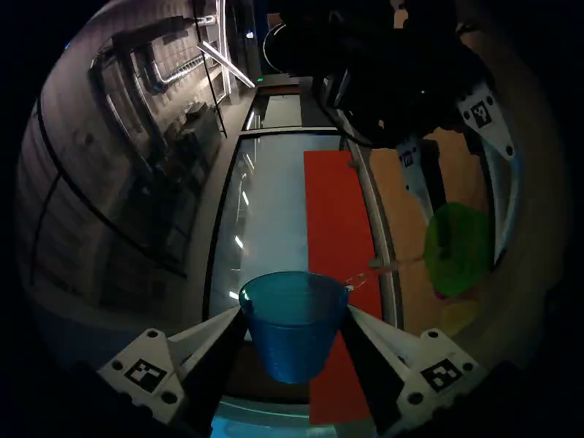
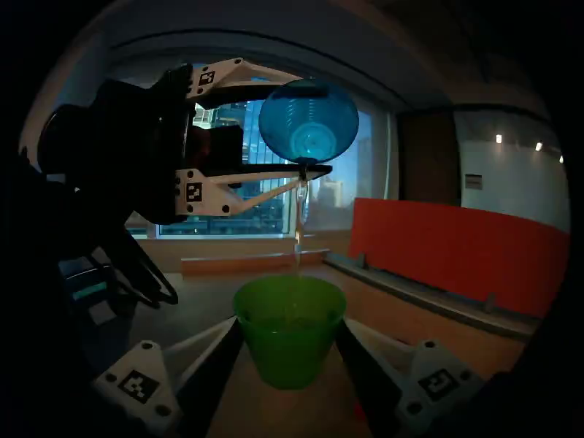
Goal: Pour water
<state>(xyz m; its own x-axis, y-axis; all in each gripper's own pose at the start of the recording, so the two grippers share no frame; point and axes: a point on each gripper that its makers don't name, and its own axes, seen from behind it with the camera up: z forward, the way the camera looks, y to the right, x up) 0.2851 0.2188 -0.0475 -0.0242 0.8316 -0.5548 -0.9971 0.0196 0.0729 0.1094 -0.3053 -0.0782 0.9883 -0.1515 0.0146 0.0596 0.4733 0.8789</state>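
An office-like room high in a city building is suggested: a wide window is filled with lit high-rise towers seen at dusk. A long wooden counter is run beneath the glass and is bordered by a red partition panel. Small ceiling lights and a notice on a plain white wall are seen farther back.

- red partition panel along the table edge, pretty bright
- big window, city towers outside
- wooden tabletop
- small ceiling lights far right
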